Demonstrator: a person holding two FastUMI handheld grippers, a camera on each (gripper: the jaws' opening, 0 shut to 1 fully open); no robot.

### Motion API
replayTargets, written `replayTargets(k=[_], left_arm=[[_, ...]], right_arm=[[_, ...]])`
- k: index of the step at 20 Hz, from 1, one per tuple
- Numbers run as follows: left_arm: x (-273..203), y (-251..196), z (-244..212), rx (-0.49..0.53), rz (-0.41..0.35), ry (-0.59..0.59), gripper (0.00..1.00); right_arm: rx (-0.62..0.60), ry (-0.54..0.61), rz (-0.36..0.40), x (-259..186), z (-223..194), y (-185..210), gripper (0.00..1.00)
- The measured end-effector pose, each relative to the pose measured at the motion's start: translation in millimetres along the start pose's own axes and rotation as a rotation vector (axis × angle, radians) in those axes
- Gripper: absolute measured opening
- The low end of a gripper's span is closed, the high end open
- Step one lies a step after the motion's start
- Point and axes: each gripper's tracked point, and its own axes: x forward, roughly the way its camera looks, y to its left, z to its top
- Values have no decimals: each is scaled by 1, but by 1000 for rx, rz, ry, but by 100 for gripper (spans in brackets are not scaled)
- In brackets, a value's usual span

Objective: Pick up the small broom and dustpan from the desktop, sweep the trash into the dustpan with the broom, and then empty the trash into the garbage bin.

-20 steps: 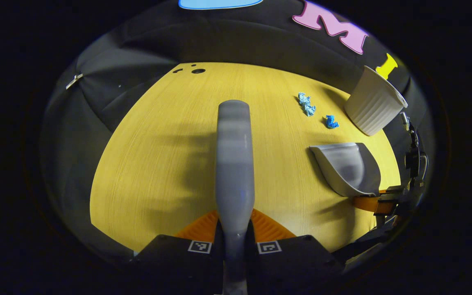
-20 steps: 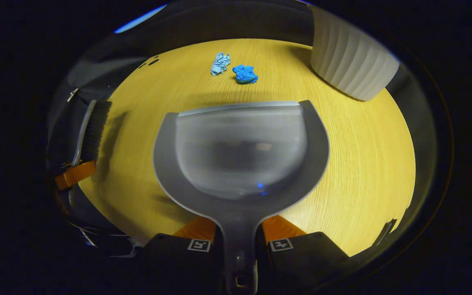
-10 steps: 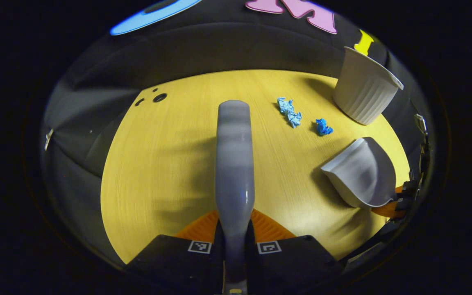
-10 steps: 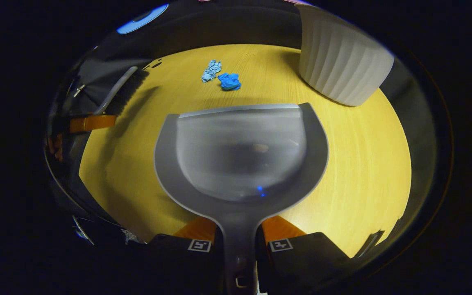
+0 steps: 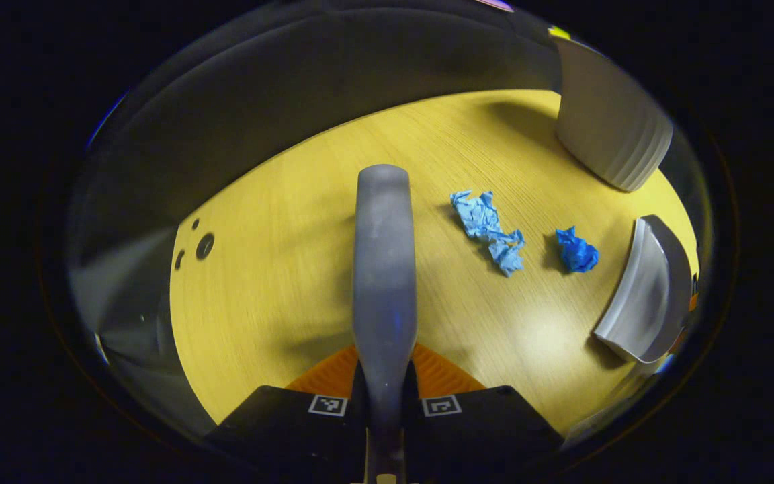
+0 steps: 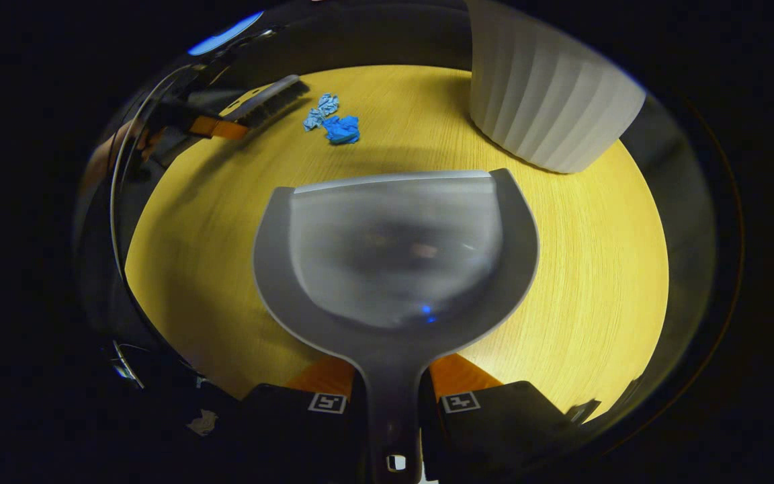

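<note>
**Broom and pan flank the scraps**

We have the desk (image 6: 602,269) under both tools, with the bin (image 6: 548,107) standing at its far right, beside the pan's right front corner in the right gripper view. Our right gripper (image 6: 392,396) pinches the dustpan (image 6: 394,249) by its handle, the open lip facing away from us towards two blue scraps (image 6: 333,122) lying close together on the wood; the pan looks empty. Our left gripper (image 5: 384,403) has its jaws pressed on the broom (image 5: 384,262), whose long axis runs straight out from them. In the left gripper view the scraps (image 5: 494,232) lie just right of the broom's tip, between it and the pan (image 5: 646,296). So we judge a sweep rightward, across the broom's axis, would carry them to the lip. The broom is the nearer tool.
</note>
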Motion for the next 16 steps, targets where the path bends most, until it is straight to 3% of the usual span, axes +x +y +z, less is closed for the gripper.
replayTargets(k=[6,7,8,9,10,11,12,15,16], left_arm=[[24,-26,39,284,-34,5,26],[20,-31,44,307,-49,0,26],[19,-40,46,323,-69,1,26],[17,-51,46,334,-92,5,24],[16,-62,43,342,-113,11,26],[14,-72,42,341,-126,15,26],[10,-80,42,331,-135,23,24],[0,-126,29,276,-229,55,24],[-7,-140,24,267,-268,68,26]], right_arm=[[-38,17,26,3,0,-7,36],[-42,24,28,13,-1,-7,43],[-45,20,32,5,2,-7,36],[-50,26,34,5,0,-7,44],[-56,25,37,6,1,-7,36],[-61,28,38,6,1,-7,36],[-65,28,38,6,2,-7,43],[-81,21,51,8,5,-8,29],[-82,19,53,11,5,-9,36]])
